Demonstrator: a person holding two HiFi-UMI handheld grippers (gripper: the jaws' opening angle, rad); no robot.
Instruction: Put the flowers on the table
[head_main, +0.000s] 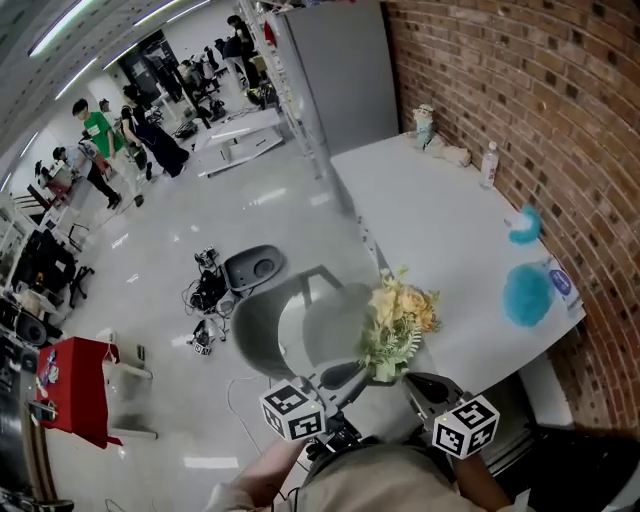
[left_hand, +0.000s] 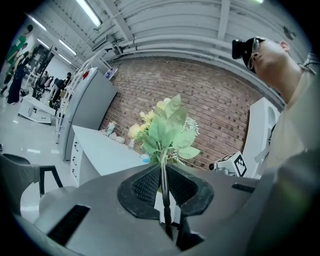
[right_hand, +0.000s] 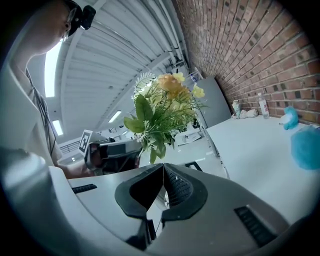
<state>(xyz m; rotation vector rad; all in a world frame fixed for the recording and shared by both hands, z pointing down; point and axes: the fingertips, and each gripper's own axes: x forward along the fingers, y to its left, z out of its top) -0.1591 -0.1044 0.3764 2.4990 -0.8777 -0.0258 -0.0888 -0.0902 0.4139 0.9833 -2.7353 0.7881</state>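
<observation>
left tool (left_hand: 163, 167) pinches the stem of the upright flowers (left_hand: 167, 130), right tool (right_hand: 162, 167) closed empty alongside, worktop (head_main: 430, 220) just beyond.

Left gripper (left_hand: 163, 172) jaws clamped on flowers (left_hand: 167, 130) stem, right gripper (right_hand: 162, 172) jaws together

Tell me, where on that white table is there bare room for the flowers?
The broad middle of the table is bare, from its floor-side edge almost to the brick wall. Crowded spots: the far corner with a cup, the clear bottle by the wall, and two blue fluffy things at the near wall-side end.
</observation>
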